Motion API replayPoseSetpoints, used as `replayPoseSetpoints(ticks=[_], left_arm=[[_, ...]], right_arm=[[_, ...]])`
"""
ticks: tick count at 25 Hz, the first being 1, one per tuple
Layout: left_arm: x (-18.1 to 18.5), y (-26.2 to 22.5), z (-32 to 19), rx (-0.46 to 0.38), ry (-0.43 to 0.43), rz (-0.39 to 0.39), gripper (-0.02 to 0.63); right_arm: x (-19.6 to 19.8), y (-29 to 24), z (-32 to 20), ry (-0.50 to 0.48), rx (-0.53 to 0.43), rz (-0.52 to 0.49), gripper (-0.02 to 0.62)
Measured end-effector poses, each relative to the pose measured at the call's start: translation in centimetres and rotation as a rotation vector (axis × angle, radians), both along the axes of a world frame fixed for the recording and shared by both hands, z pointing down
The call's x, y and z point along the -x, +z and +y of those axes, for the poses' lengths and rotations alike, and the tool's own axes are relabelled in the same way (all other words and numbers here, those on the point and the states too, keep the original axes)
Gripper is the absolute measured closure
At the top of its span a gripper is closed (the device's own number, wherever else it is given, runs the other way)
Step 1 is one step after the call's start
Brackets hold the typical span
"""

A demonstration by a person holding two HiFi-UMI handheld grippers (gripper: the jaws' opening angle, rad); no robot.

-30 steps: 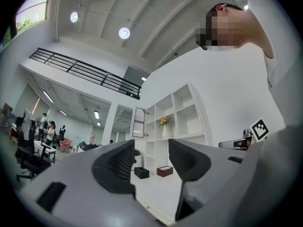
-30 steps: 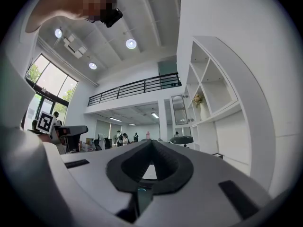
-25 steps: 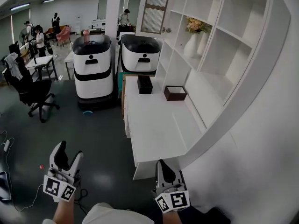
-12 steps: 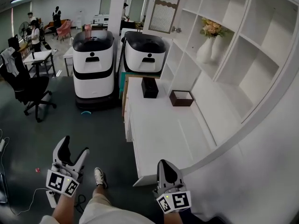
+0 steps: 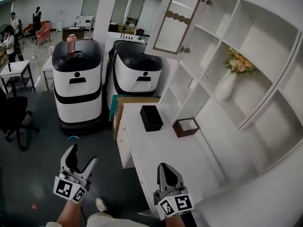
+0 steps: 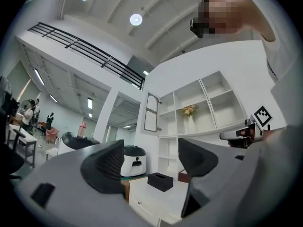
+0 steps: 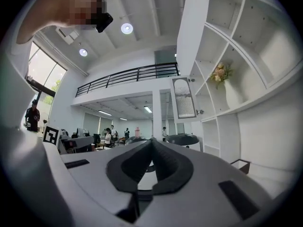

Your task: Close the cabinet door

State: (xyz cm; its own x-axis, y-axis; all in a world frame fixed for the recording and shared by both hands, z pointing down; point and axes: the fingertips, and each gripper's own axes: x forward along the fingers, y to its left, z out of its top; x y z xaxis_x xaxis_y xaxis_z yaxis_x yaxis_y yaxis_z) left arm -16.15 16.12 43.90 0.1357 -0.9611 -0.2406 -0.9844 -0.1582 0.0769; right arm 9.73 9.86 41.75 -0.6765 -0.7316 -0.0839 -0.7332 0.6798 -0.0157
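The cabinet door (image 5: 180,20) stands swung open at the top of the white shelf unit, a white frame with a ribbed glass panel and a small knob (image 5: 186,49). It also shows as the cabinet door (image 6: 151,112) in the left gripper view and as the cabinet door (image 7: 183,98) in the right gripper view. My left gripper (image 5: 81,155) hangs low over the floor, far below the door. Its jaws have just been opening, and the left gripper (image 6: 149,160) is open with nothing between them. My right gripper (image 5: 164,166) is shut and empty over the counter's near end; in its own view the right gripper (image 7: 152,143) has both pads touching.
A white counter (image 5: 175,160) carries a black tissue box (image 5: 151,117) and a brown open box (image 5: 185,126). A vase of flowers (image 5: 227,84) stands on a shelf. Two white-and-black robots (image 5: 77,82) (image 5: 136,70) are parked behind the counter. An office chair (image 5: 12,117) and people are at far left.
Both grippers have travelled forward along the counter towards the shelves. The open door now looks larger and nearer. The left jaws stand a little wider apart.
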Motion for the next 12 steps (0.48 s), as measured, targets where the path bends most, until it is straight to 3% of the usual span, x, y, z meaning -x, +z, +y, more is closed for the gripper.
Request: replayPoseSetpoints(ticks=[4,12], left_arm=[[4.1,-1.9,-6.6,-0.019,0.063,-0.018,0.267],[6.4,-3.5,-17.7,-0.035,0.149,-0.04,0.267]], right_arm=[[3.8,-1.5,-4.4,0.051,-0.01,-0.003,0.597],[4.6,-0.4,-12.3,0.159,0.025,-0.01,0.595]])
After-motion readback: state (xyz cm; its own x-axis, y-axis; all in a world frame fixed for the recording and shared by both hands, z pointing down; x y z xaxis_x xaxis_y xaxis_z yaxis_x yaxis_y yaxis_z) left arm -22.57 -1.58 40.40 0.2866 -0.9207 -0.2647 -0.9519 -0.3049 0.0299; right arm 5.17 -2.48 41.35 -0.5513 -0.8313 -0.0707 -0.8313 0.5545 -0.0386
